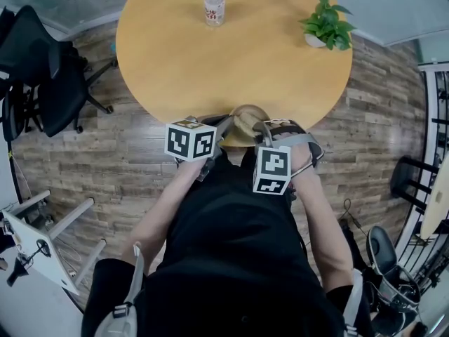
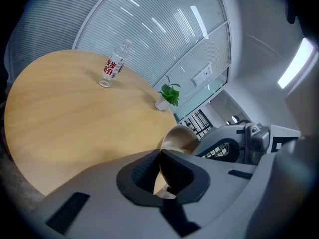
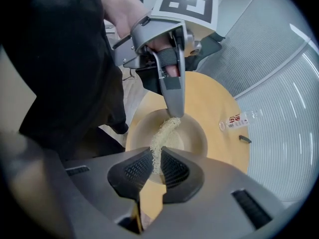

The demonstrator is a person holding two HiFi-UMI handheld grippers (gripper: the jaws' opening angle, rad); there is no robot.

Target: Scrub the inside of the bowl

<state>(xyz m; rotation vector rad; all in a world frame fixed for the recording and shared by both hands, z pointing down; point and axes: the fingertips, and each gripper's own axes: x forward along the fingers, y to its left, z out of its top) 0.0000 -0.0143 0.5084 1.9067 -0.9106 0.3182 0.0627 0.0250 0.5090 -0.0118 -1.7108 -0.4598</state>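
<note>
Bowl (image 3: 192, 133) is at the counter's (image 1: 231, 62) 6 o'clock edge, left hand-held gripper (image 2: 159, 156) pinched onto its rim. Right hand-held gripper (image 3: 156, 159) is clamped on the scrub pad (image 3: 163, 133), which runs 6-to-12 straight down into the bowl.

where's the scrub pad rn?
Right gripper view, centre: scrub pad pinched in the right gripper, lying inside the bowl, far end by the left gripper.

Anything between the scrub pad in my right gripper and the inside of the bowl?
Nothing visible. The scrub pad, pinched in the right gripper, reaches into the open bowl. Only the left gripper, clamped on the bowl's far rim, sits near the pad's tip.
</note>
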